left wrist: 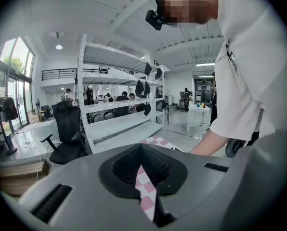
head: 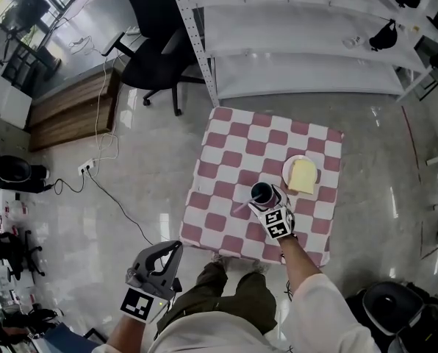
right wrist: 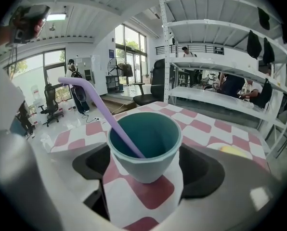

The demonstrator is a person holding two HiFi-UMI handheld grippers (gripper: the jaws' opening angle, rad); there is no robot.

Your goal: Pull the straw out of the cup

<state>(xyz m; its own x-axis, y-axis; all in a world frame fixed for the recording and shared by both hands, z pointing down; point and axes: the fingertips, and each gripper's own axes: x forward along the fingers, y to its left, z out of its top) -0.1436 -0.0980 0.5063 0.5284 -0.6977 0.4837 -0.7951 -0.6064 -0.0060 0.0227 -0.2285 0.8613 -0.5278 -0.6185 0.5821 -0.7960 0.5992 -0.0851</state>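
A teal cup [head: 261,193] stands on the red-and-white checked table [head: 226,145], toward its near edge. In the right gripper view the cup [right wrist: 143,143] holds a purple bent straw [right wrist: 102,112] that leans out over the rim to the left. My right gripper [head: 267,199] reaches over the table; its jaws stand wide on either side of the cup's body [right wrist: 143,179], without pressing on it as far as I can see. My left gripper [head: 176,248] hangs off the table, low at the near left, jaws together with nothing in them [left wrist: 148,189].
A white plate [head: 291,169] with a yellow slice [head: 303,175] lies just right of the cup. Behind the table stands a white metal shelf rack [head: 292,43]. A black office chair [head: 156,65] and a low wooden platform [head: 72,109] are at the far left. Cables trail on the floor.
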